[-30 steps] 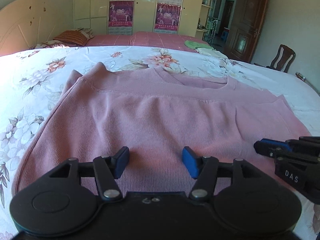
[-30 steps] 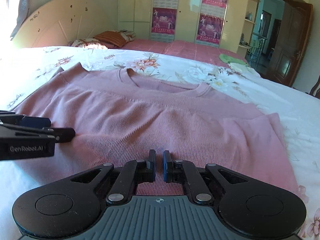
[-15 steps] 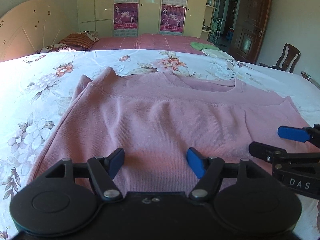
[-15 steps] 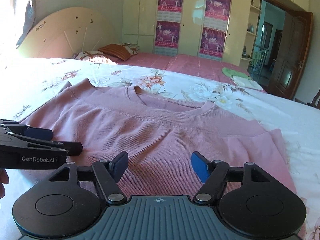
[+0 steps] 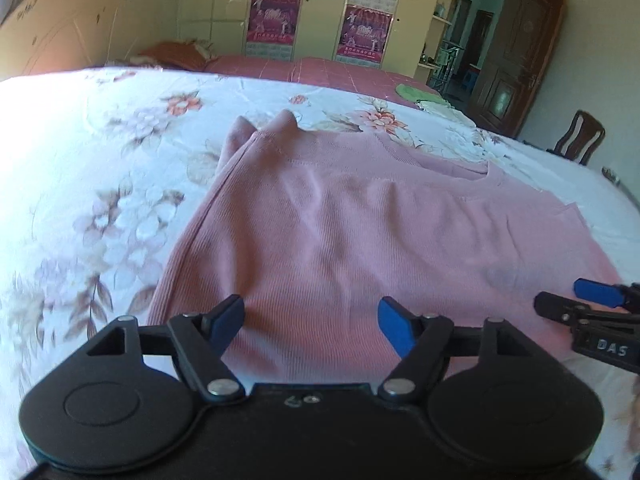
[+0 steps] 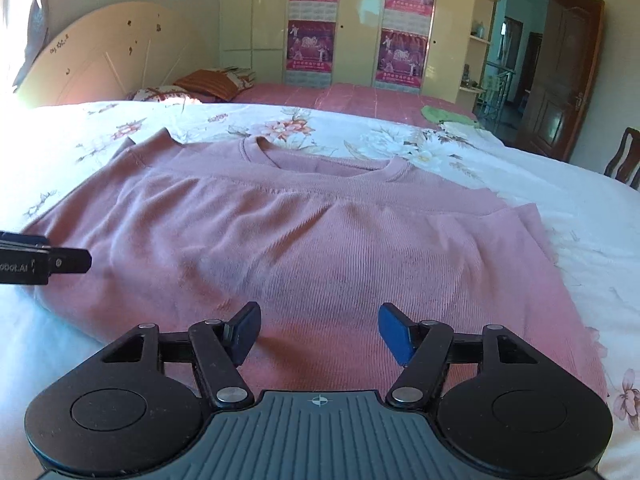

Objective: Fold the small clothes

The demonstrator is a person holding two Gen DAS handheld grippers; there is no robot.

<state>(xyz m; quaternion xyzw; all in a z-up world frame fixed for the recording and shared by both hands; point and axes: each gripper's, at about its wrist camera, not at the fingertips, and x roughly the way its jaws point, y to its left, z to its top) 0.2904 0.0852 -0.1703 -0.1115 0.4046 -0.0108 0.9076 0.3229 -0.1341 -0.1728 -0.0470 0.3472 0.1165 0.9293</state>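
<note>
A pink knit sweater (image 5: 360,232) lies on the floral bedsheet, its lower half folded up over the chest, with the neckline at the far side; it also shows in the right wrist view (image 6: 320,240). My left gripper (image 5: 312,320) is open and empty, hovering over the sweater's near left part. My right gripper (image 6: 318,328) is open and empty over the near folded edge. The right gripper's fingers (image 5: 592,300) show at the right of the left wrist view, and the left gripper's finger (image 6: 60,262) shows at the left of the right wrist view.
The white floral bedsheet (image 5: 100,208) surrounds the sweater. A second bed with a pink cover (image 6: 340,94) and pillows (image 6: 208,82) stands behind. Green cloth (image 6: 444,114) lies at its far right. A wooden chair (image 5: 580,138) and a door (image 6: 568,80) are on the right.
The right gripper opened from shut, letting go of the sweater's folded edge. The left gripper stayed open and swung toward the sweater's left side.
</note>
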